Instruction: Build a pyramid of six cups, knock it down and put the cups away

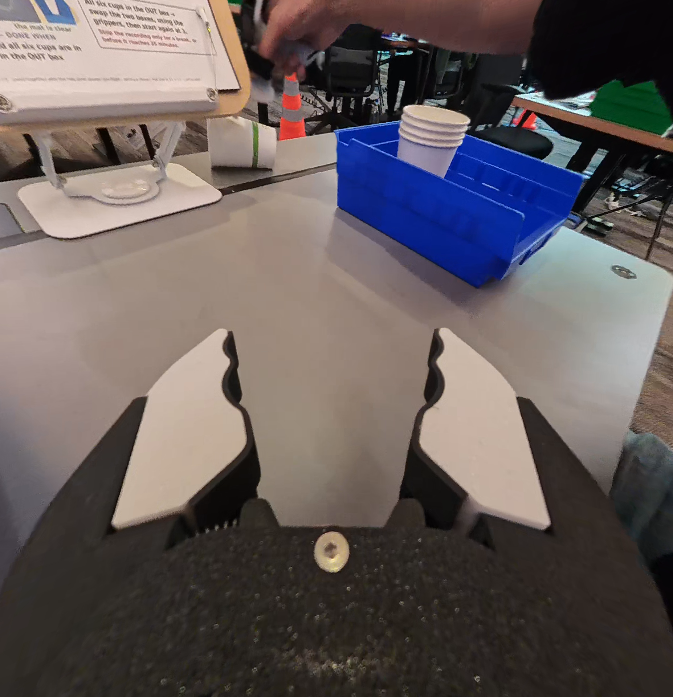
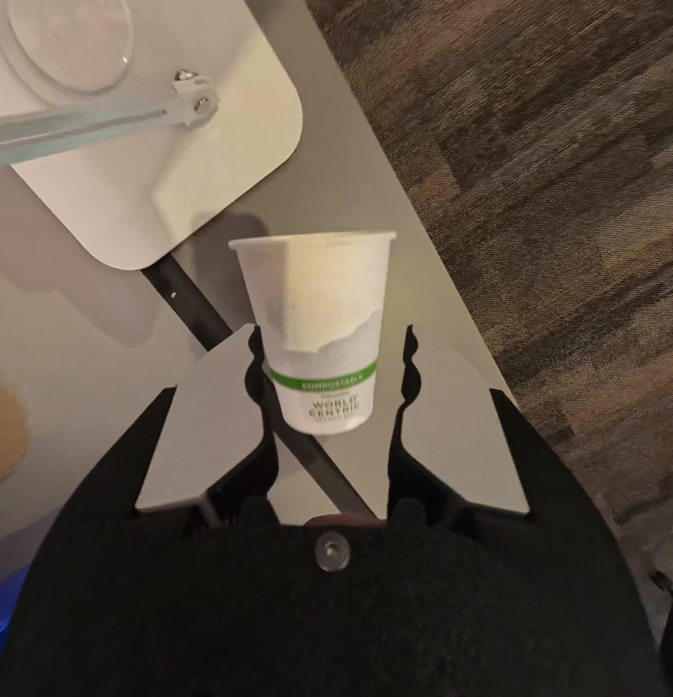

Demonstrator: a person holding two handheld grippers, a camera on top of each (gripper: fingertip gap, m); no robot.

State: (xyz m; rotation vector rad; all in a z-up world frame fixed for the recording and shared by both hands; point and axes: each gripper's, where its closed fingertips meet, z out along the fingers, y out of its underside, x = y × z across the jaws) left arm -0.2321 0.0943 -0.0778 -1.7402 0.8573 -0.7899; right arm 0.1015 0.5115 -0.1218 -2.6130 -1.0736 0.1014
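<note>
The right gripper (image 2: 331, 332) hangs wide open around a lone green-banded paper cup (image 2: 320, 332) lying near the table's far edge (image 2: 421, 264); the left gripper (image 1: 333, 333) gapes empty over the table, nested cups (image 1: 431, 143) standing in the blue bin (image 1: 440, 222).

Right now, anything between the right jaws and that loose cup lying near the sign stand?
Nothing visible. The right gripper is open, and the loose cup lies on its side on the table, its base already between the tips. The sign stand's base plate sits off to one side, clear of the cup.
</note>
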